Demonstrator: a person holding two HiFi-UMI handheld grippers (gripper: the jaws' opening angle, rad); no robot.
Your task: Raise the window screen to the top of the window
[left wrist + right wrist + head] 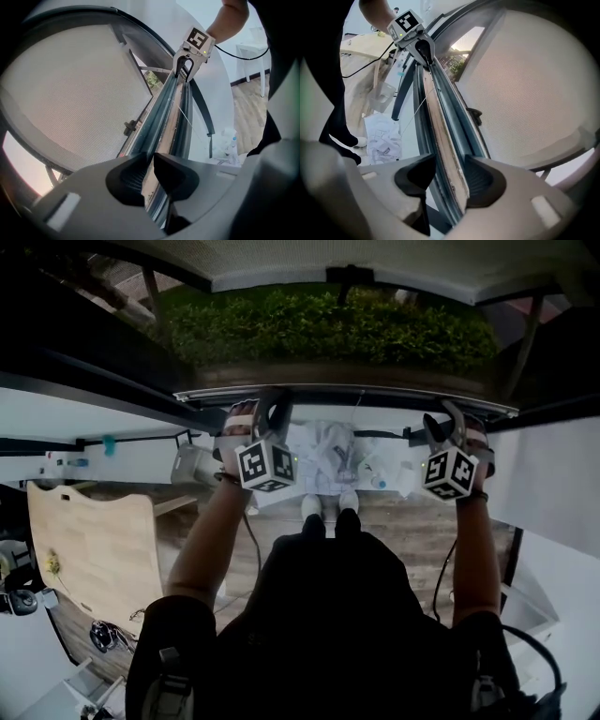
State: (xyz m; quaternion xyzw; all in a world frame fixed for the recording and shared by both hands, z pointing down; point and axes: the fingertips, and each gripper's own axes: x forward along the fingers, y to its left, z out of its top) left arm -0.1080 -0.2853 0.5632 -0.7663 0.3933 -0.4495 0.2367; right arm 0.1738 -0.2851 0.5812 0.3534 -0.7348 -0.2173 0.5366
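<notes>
Both tools sit on the bottom bar (165, 112) of the window screen (79, 89), which runs level across the window opening from the left side of the frame to the right. The left gripper (149, 161), toward the left part of the bar, is pinched on its thin dusty lip, pads pressed to both faces. The right gripper (450, 165), near the bar's right end, straddles the same lip with jaws apart: the pad on the mesh side lies against it, and the pad on the room side stands clear. Grey mesh spreads away from the bar. A green hedge (328, 324) shows outside, beyond the bar.
</notes>
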